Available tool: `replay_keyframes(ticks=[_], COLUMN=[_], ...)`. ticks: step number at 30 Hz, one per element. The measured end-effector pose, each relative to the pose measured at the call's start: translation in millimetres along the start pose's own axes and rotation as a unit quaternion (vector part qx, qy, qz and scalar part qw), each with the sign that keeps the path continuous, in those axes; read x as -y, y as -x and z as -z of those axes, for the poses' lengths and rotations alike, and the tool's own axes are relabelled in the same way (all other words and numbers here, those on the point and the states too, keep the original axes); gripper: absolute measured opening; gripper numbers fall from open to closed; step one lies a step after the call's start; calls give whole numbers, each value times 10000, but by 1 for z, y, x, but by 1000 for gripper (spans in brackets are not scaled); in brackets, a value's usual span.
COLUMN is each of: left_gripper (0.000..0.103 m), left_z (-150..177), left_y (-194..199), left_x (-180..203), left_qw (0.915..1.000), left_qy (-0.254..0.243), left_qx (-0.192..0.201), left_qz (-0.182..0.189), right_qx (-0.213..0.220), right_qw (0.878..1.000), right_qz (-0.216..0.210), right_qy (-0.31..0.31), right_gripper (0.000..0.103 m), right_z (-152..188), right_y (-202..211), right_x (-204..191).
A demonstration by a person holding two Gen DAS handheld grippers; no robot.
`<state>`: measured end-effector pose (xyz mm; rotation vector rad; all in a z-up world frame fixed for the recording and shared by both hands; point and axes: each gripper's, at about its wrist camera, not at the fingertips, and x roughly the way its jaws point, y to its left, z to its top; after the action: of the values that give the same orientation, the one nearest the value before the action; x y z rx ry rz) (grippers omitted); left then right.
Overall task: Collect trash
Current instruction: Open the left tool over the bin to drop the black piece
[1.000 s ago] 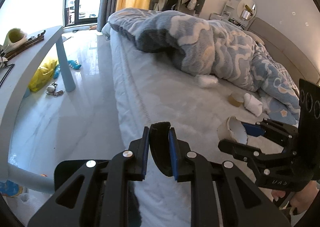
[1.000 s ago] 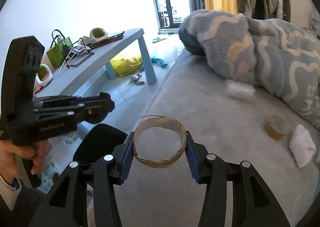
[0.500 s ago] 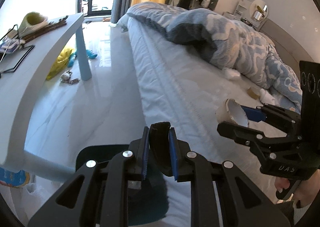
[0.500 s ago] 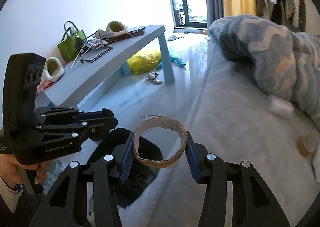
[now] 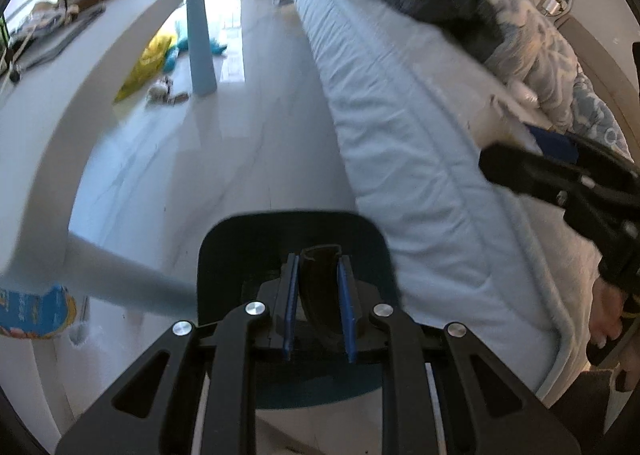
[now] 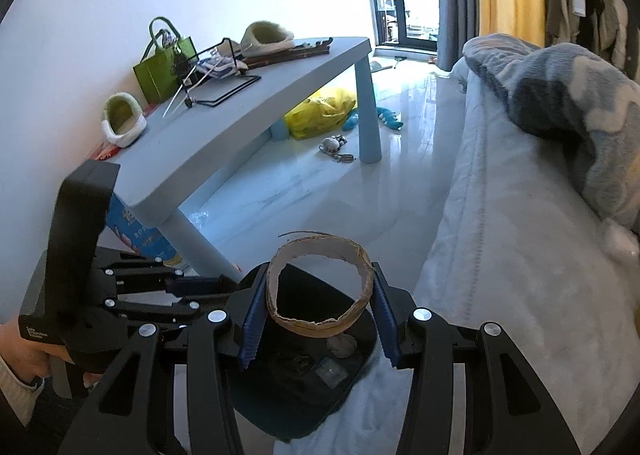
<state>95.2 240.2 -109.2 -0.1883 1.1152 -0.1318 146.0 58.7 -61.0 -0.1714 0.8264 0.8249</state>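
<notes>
Right wrist view: our right gripper [image 6: 320, 305] pinches a cardboard tape ring [image 6: 320, 287] by its outer wall, one blue pad on each side, with the hollow centre facing the camera. The ring hangs directly over a dark trash bin [image 6: 304, 379] that stands on the pale floor against the edge of the bed [image 6: 500, 255]. Inside the bin we can make out a crumpled wad and some flat scraps.

Our left gripper [image 5: 318, 291] is closed on the near rim of that bin, with the dark plastic wall squeezed between its blue pads. In the left wrist view the bin [image 5: 240, 243] fills the lower centre, and the bed's quilted side rises just to the right.

A pale blue table [image 6: 256, 111] stands well apart to the left, carrying a green bag [image 6: 164, 67] and fuzzy slippers. A yellow plastic bag [image 6: 320, 111] lies on the floor beneath it.

We judge that the ring is about ready to drop, and several things could spoil this. It sits near the bed side of the opening, so letting go off-centre could bounce it off the rim onto the floor or bedding. The ring's torn, ragged edge might snag on a pad and cling as the jaws part. Pulling on the bin's rim could tip the light bin and spill what is inside.
</notes>
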Motion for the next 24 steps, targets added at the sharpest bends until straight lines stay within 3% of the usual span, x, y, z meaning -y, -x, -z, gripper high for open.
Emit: replay_keyframes(ticks=[14, 18, 24], left_gripper=[21, 36, 45], left_z=[25, 26, 25], left_y=[-15, -12, -3], left_x=[-34, -39, -43], left_qw=[9979, 9979, 9985], left_qy=[176, 249, 295], left_qx=[-620, -589, -438], left_qz=[96, 105, 109], right_qx=[-215, -252, -395], right_qw=[9996, 9995, 9990], right_qz=[-22, -21, -2], right_qy=[198, 210, 209], right_gripper=[49, 49, 49], right_z=[-2, -3, -1], right_y=[-30, -35, -45], right_x=[-26, -28, -31])
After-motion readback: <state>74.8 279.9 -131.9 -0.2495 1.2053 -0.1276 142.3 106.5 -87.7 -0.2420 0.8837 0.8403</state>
